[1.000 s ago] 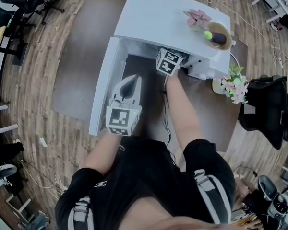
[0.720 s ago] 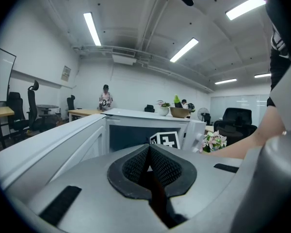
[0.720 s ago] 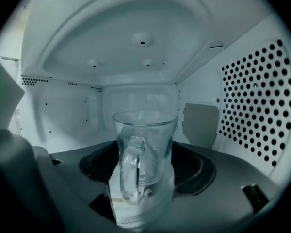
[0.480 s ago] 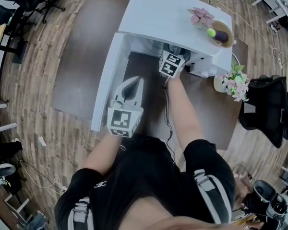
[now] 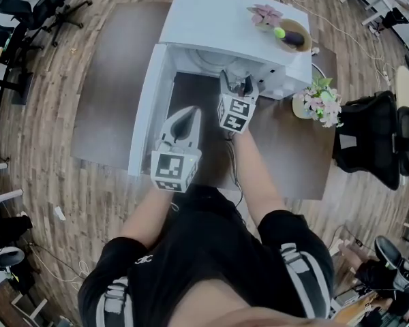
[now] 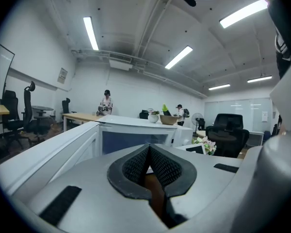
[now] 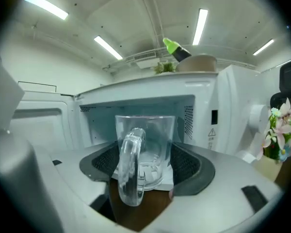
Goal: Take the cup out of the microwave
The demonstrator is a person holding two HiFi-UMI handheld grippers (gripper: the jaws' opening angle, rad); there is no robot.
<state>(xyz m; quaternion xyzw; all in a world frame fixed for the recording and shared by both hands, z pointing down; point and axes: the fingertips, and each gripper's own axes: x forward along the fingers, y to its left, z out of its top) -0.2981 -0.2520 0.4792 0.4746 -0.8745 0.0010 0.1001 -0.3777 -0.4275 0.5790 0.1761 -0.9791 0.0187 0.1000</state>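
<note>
**Glass cup gripped at the microwave's mouth**

My right gripper [image 7: 145,163] has the cup [image 7: 146,130], a clear glass mug, between its 2 jaws. The dark ribbed pads [image 7: 188,165] press on its 2 sides, so the jaws stand fairly wide around the glass. The cup is upright, and its handle [image 7: 129,171] points straight back at the camera.

Behind the cup I see the open cavity of the white microwave [image 5: 221,22]. In the head view the right jaws reach just to the front edge of the oven, so the cup sits at the mouth of the cavity. I cannot tell whether its base is fully past the edge.

The microwave door [image 5: 147,107] is swung open toward the left. My left gripper [image 6: 149,160] hangs just beside that door, over the dark brown desk [image 5: 112,80]. Its jaws are closed pad against pad at the tips, with nothing between them.

On top of the microwave stand a small pink plant [image 5: 264,13] and a bowl [image 5: 294,39] holding a green piece and a dark piece. A bunch of flowers [image 5: 320,104] stands on the desk to the microwave's right.
</note>
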